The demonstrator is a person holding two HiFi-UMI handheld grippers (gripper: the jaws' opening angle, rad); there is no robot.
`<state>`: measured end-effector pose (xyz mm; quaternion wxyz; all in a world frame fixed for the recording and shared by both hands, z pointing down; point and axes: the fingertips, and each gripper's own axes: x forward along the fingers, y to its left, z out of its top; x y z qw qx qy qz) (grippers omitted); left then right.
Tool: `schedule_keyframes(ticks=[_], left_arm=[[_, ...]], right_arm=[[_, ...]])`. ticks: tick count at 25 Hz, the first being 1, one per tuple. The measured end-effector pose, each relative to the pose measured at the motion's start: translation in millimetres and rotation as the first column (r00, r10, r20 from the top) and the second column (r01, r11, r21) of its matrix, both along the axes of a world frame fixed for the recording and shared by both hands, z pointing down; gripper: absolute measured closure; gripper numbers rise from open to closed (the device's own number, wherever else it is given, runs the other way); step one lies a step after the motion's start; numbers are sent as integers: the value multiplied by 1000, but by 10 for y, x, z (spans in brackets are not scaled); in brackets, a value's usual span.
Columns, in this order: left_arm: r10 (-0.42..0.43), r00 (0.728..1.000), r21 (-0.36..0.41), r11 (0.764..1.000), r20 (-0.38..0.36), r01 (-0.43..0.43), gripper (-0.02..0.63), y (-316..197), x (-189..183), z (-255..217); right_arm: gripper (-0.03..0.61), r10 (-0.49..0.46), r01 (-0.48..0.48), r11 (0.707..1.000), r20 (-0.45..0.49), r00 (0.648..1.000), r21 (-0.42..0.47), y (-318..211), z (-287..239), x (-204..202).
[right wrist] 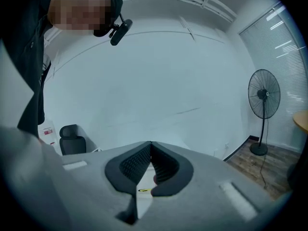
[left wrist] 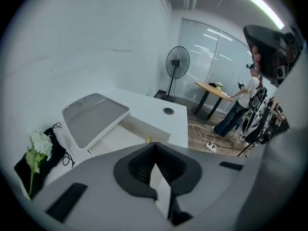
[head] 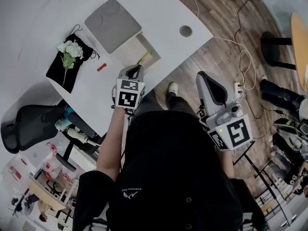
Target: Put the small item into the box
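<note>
1 small red item [head: 101,67] on table [head: 43,18], left gripper [left wrist: 154,144], right gripper [right wrist: 151,143], jaws pressed together

Left gripper [left wrist: 154,144], jaws together, near box [left wrist: 143,127]

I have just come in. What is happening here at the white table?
A person in a black top holds a tool in each hand. The left tool, jaws shut and empty, hovers at the near edge of the open white box, whose grey lid stands open. A small yellow item lies inside. A small red item lies on the white table. The right tool, also shut, is off the table.
</note>
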<state>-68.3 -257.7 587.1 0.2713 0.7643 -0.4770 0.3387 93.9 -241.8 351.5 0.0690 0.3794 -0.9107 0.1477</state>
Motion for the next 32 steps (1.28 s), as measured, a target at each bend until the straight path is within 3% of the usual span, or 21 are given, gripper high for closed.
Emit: schedule_keyframes(ticks=[8,14,21,25,32], left_arm=[[-27,997,131,991,-67,36,609,419,393,-643],[-54,992,270,959,-111,83,609,765,657,-1095],[-145,975,338,921,-167,195,609,1055,806,-1383],[-163,968,402,887,-189,228,609,1119,881,-1564],[-179,961,531,804,-212,267,609,1194,900,-2121]], right_arm=[[574,-136,136,991,-34,990,6,239,170,101],[574,-215,215,977,-49,975,-2,430,268,212],[574,-287,288,958,-65,956,7,610,292,315],[574,-308,309,951,-31,951,21,701,249,344],[574,-318,314,946,46,947,74,784,-83,397]])
